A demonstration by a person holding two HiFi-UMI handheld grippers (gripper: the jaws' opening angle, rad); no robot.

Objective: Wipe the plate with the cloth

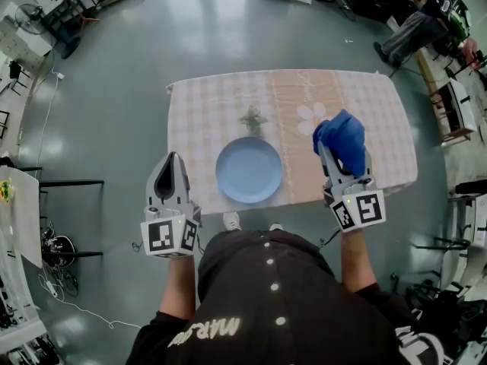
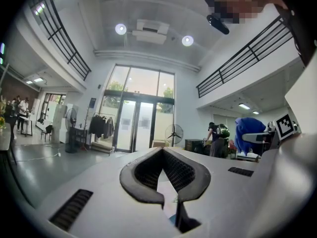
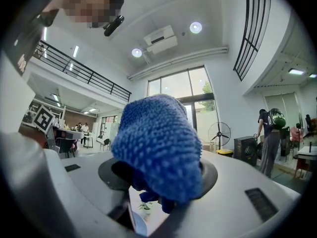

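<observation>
A round pale blue plate (image 1: 249, 169) lies near the front edge of a small table (image 1: 198, 105) with a pink checked cover. My right gripper (image 1: 329, 144) is held above the table's right part, shut on a bunched blue cloth (image 1: 342, 141). In the right gripper view the blue cloth (image 3: 159, 145) bulges out between the jaws and hides most of what is ahead. My left gripper (image 1: 172, 158) hangs at the table's left front corner, left of the plate, shut and holding nothing. In the left gripper view the left gripper (image 2: 170, 198) points level into the hall.
A small green sprig (image 1: 253, 119) lies on the cover just beyond the plate, beside a white flower print (image 1: 310, 113). Grey floor surrounds the table. A person (image 1: 415, 21) sits at the far right. Racks and cables stand at the left.
</observation>
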